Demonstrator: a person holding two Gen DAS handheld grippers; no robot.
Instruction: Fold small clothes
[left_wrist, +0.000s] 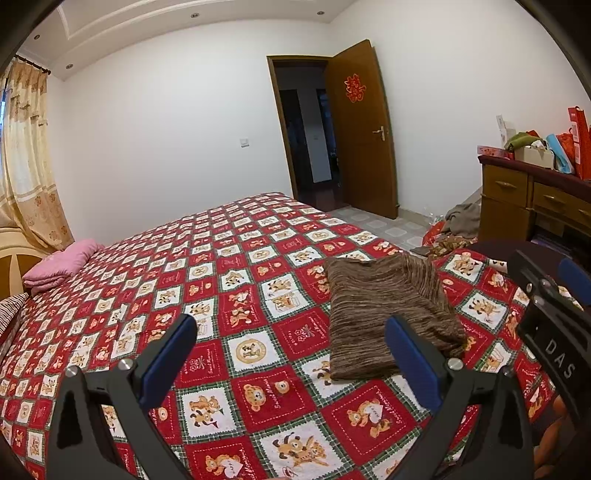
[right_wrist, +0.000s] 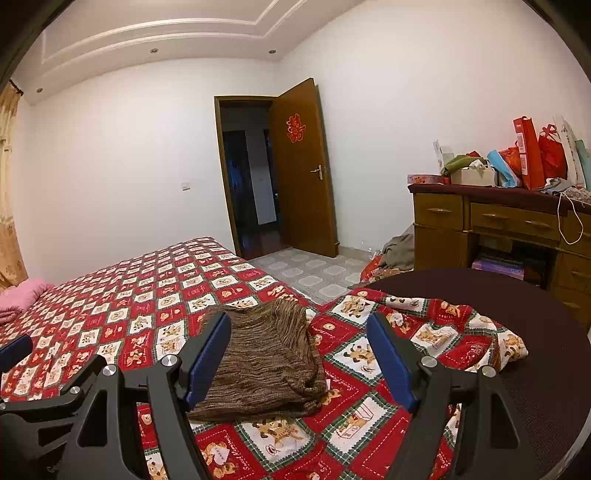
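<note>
- Left wrist view: the left gripper has its jaws wide apart, with nothing between them.
- A brown striped cloth lies folded on the bed, at about 1 o'clock from the left gripper, close to its right finger.
- The bed has a red quilt with little bears on it.
- A pink cloth sits far off at 10 o'clock, near the curtain.
- The right gripper shows at 3 o'clock.
- Right wrist view: the right gripper also has its jaws spread wide and holds nothing.
- The brown striped cloth lies on the bed just ahead, toward 11 o'clock, partly behind the left finger.
- The door stands open at 12 o'clock, and a wooden desk is at 2 o'clock.
</note>
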